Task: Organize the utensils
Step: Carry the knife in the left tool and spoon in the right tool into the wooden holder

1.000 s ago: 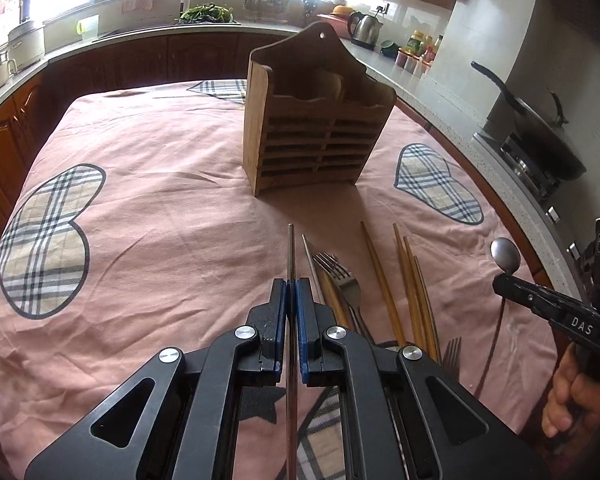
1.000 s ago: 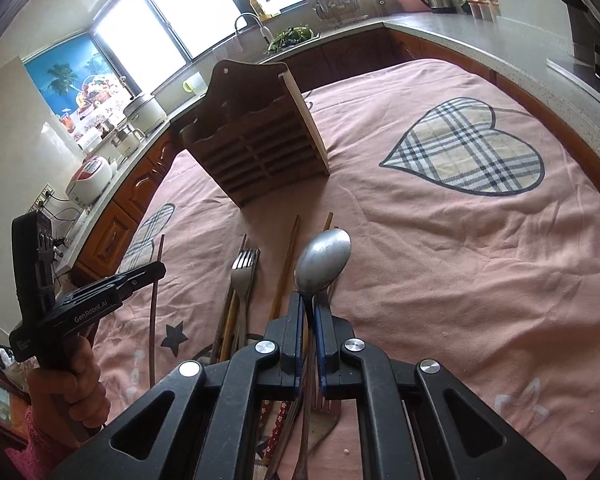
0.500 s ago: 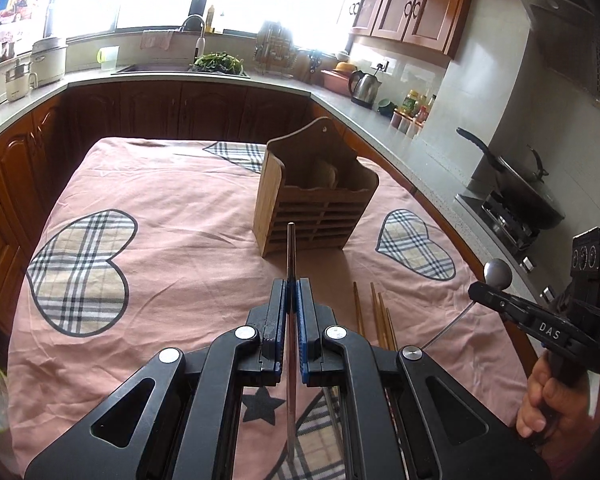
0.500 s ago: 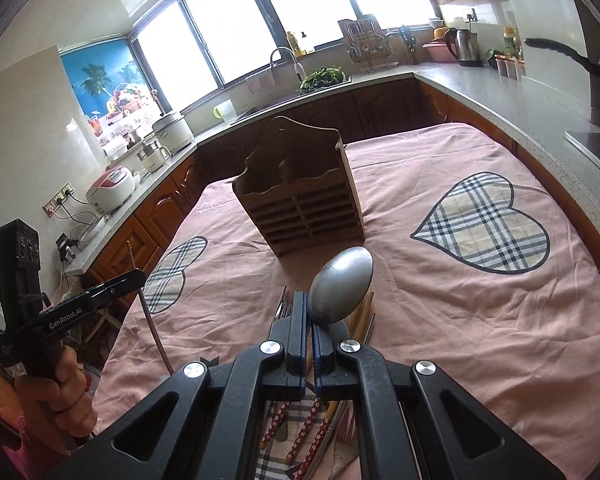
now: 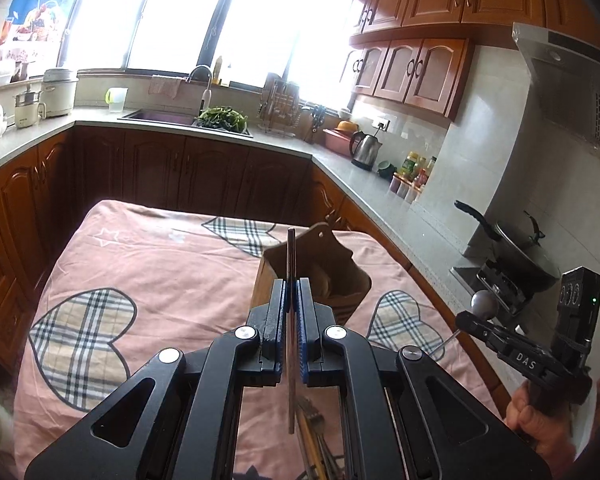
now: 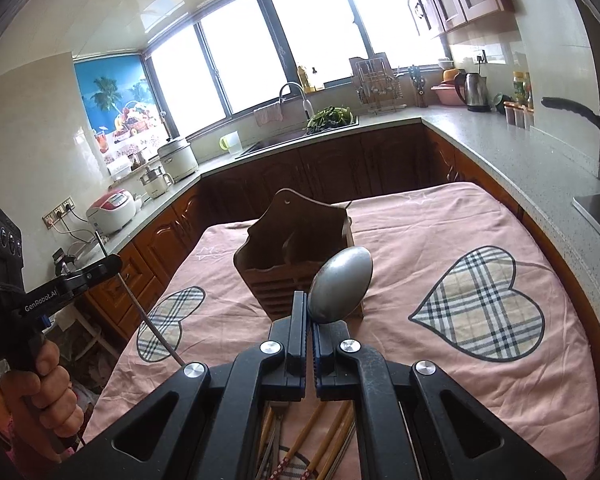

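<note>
The left gripper [image 5: 291, 292] is pinched on a thin metal chopstick [image 5: 291, 256], whose long axis runs along the fingers, its tip projecting ahead and its tail trailing beneath the jaws. The right gripper [image 6: 311, 312] is pinched on the neck of a steel spoon [image 6: 341, 285], bowl forward and raised. The wooden utensil holder [image 6: 288, 256] stands upright on the pink tablecloth [image 6: 440, 280], directly ahead of and below both grippers, with its open compartments facing up. Remaining chopsticks and forks [image 6: 300, 440] lie on the cloth on the near side of the holder, beneath the grippers. Neither gripper is clearly nearer the holder. Judgement: each utensil needs tipping upright before lowering into a compartment
</note>
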